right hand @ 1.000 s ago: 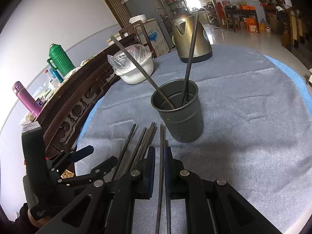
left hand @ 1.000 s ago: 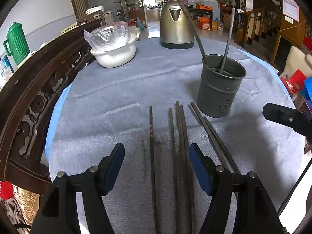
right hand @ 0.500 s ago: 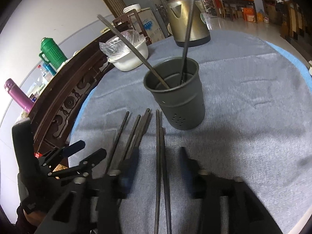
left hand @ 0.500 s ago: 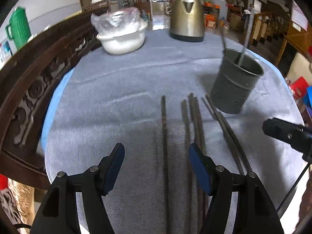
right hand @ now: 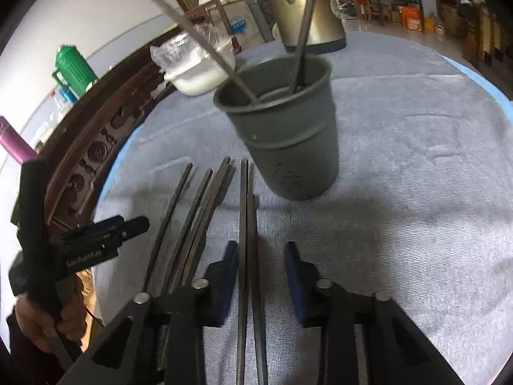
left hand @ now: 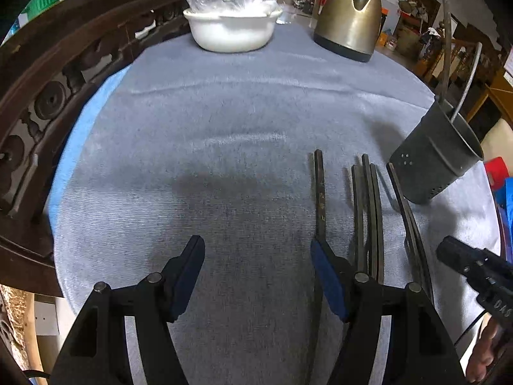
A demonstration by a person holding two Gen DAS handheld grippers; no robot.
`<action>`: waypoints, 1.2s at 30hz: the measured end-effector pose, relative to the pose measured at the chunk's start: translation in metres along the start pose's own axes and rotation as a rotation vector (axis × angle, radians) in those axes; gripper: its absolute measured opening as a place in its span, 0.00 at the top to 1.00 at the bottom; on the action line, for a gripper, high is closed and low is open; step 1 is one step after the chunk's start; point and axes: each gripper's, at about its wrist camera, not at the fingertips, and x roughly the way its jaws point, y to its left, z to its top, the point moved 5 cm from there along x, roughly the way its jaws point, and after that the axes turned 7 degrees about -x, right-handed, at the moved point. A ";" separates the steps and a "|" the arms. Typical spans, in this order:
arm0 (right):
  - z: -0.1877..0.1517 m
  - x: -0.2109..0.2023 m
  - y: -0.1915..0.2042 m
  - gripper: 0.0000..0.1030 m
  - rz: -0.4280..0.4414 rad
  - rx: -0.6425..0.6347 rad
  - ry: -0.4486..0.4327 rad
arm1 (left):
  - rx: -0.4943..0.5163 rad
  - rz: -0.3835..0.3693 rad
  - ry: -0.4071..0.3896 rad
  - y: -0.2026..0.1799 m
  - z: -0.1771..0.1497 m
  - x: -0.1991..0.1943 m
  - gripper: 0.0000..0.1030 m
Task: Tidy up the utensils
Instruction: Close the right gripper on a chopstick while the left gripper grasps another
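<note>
Several dark chopsticks point(right hand: 198, 224) lie side by side on the grey cloth, also in the left wrist view point(left hand: 368, 205). A dark grey utensil cup point(right hand: 288, 141) stands behind them with two chopsticks point(right hand: 303, 29) leaning in it; it also shows in the left wrist view point(left hand: 436, 160). My right gripper point(right hand: 261, 272) is open, its jaws either side of a pair of chopsticks point(right hand: 247, 224) on the cloth. My left gripper point(left hand: 256, 266) is open and empty, left of the row; its right finger lies over the leftmost chopstick point(left hand: 320, 189).
A white bowl under plastic film point(left hand: 232, 29) and a brass kettle point(left hand: 349, 19) stand at the table's far side. A carved dark wooden chair back point(left hand: 48, 96) curves along the left edge. A green jug point(right hand: 73, 67) is beyond it.
My right gripper went from shut to open and now straddles two chopsticks, closer to the cup. My left gripper shifted left, so the chopsticks now sit to its right.
</note>
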 end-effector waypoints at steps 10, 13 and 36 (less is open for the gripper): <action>-0.011 0.016 0.006 0.87 -0.011 -0.037 0.073 | -0.015 -0.073 0.056 -0.006 -0.007 0.006 0.33; -0.012 0.019 0.006 0.92 -0.013 -0.032 0.085 | -0.013 -0.082 0.075 -0.008 -0.012 0.009 0.40; -0.021 0.002 -0.025 0.91 -0.051 0.060 0.178 | -0.012 -0.163 0.108 -0.005 -0.012 0.015 0.93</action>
